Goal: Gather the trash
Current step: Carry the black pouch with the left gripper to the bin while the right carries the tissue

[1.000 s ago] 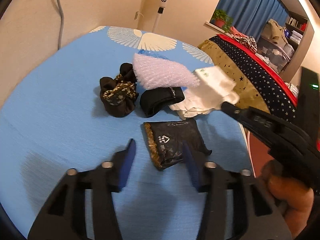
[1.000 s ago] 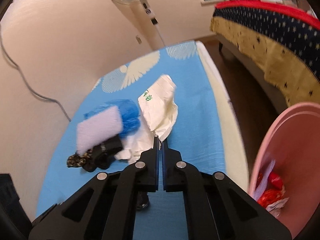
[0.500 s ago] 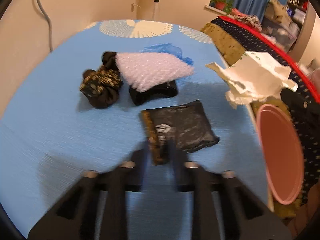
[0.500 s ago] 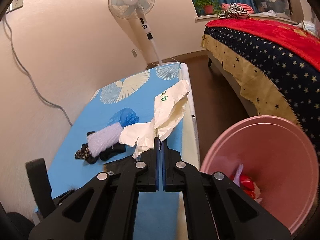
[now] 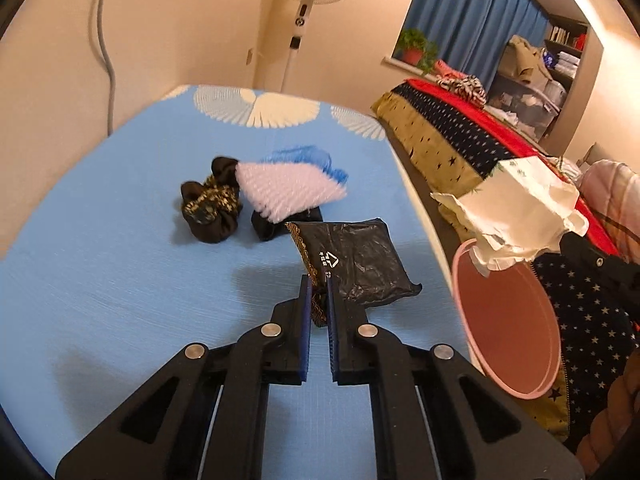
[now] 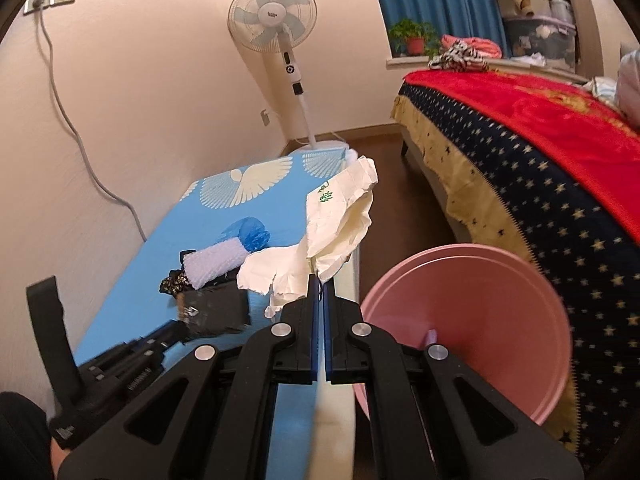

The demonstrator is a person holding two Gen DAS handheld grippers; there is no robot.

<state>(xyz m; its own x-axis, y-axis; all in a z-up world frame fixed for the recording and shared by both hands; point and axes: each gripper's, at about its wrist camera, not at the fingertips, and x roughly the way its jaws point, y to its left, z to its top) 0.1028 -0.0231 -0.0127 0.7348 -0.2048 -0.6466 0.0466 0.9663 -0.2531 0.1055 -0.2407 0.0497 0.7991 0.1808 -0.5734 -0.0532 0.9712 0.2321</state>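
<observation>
From my seat I can make out very little lettering. The black plastic bag [image 5: 362, 262] carries a white triangular logo with a line of small characters just beside it, too small for me to read. The crumpled white paper wrapper [image 6: 340, 216] shows a green printed mark near its upper edge; I can tell it is a character or emblem, not which one. The hub of the standing fan [image 6: 273, 13] bears a small dark brand label that I cannot decipher. On the left gripper [image 6: 186, 322] there is faint white embossed lettering along its body, blurred beyond reading.
</observation>
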